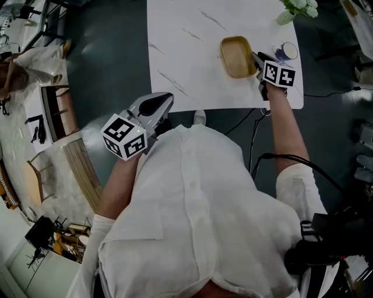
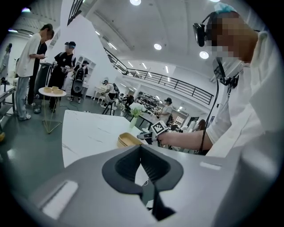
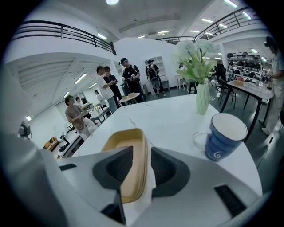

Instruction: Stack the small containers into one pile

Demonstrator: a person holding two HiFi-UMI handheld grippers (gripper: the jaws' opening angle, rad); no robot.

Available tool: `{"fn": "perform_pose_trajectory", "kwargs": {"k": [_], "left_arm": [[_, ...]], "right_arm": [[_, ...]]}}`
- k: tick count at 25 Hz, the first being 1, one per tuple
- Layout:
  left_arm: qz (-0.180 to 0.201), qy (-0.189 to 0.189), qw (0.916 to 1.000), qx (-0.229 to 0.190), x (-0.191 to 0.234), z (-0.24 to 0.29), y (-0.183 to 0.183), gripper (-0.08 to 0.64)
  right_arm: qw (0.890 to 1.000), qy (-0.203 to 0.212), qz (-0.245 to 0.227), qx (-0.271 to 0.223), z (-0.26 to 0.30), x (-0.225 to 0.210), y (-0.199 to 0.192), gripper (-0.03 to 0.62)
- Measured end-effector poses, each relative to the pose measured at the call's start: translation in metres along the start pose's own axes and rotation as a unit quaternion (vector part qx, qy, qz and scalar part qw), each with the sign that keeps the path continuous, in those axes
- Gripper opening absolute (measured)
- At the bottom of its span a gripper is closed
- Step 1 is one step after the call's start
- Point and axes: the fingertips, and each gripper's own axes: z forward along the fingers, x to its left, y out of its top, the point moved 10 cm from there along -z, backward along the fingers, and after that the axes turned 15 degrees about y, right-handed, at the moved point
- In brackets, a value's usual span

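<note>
Shallow yellow containers (image 1: 236, 55) sit nested as one pile on the white marble table (image 1: 192, 52), near its right front corner. My right gripper (image 1: 255, 57) reaches the pile's right side. In the right gripper view the pile's near wall (image 3: 135, 168) stands between the jaws of the right gripper (image 3: 142, 151). Those jaws are open, with a gap on the right side. My left gripper (image 1: 160, 102) hovers off the table's front edge, in front of the person's chest. Its jaws look shut on nothing (image 2: 142, 155). The left gripper view shows the pile (image 2: 128, 139) and the right gripper (image 2: 144, 136) from afar.
A blue mug (image 1: 285, 51) (image 3: 224, 135) stands just right of the pile, close to the right gripper. A vase of white flowers (image 1: 297, 9) (image 3: 202, 95) is at the far right corner. Wooden chairs (image 1: 58, 110) stand on the floor to the left. People stand in the background.
</note>
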Motion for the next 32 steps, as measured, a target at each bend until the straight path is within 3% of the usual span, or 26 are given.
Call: {"fn": "perform_pose_trajectory", "kwargs": {"k": [6,11,13,18,24,32], "left_arm": [[-0.005,0.004,1.0,0.003,-0.004,-0.003,-0.004,0.008],[0.011,-0.018,0.9998,0.002,-0.004,-0.005,-0.005,0.008],[0.016,-0.03,0.9994,0.0,-0.003,-0.009,-0.006,0.008],[0.033,-0.071,0.9969,0.002,0.0,-0.03,-0.006,0.008],[0.037,-0.114,0.9927,0.001,0.01,-0.066,-0.022,0.006],[0.054,-0.136,0.9891,0.02,0.027,-0.119,-0.052,0.007]], "right_arm": [[0.999,0.011,-0.027,-0.021,-0.019,0.011,-0.003,0.117],[0.998,0.012,-0.033,-0.049,-0.042,0.036,-0.021,0.115],[0.998,0.011,-0.03,-0.059,-0.053,0.052,-0.033,0.077],[0.998,0.012,-0.016,-0.059,-0.07,0.111,-0.072,0.01],[0.998,0.046,-0.029,-0.026,-0.064,0.194,-0.113,0.006],[0.996,0.059,-0.063,-0.037,-0.063,0.305,-0.142,0.006]]}}
